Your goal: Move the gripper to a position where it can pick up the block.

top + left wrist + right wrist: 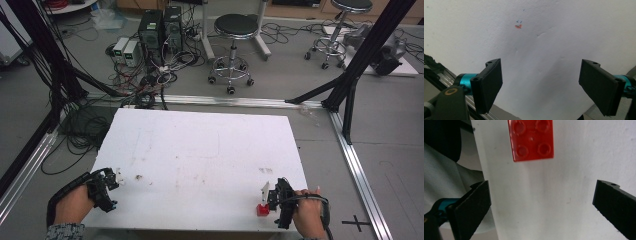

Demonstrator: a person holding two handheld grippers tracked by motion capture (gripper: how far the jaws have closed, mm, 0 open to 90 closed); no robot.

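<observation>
Both hands rest at the table's [200, 150] near corners, left gripper [111, 192] and right gripper [272, 200] spread wide, empty.

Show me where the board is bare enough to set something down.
Most of the white board is bare: the whole middle and far half, between the left gripper and the right gripper. The near right corner is taken by the red brick.

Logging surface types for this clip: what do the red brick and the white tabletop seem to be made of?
The red brick looks like glossy moulded plastic: four round studs on top, crisp edges and a slight sheen. The white tabletop looks like matt foam board or painted panel, hard to say which: it shows shallow dents, creases and scuff marks without any shine.
</observation>
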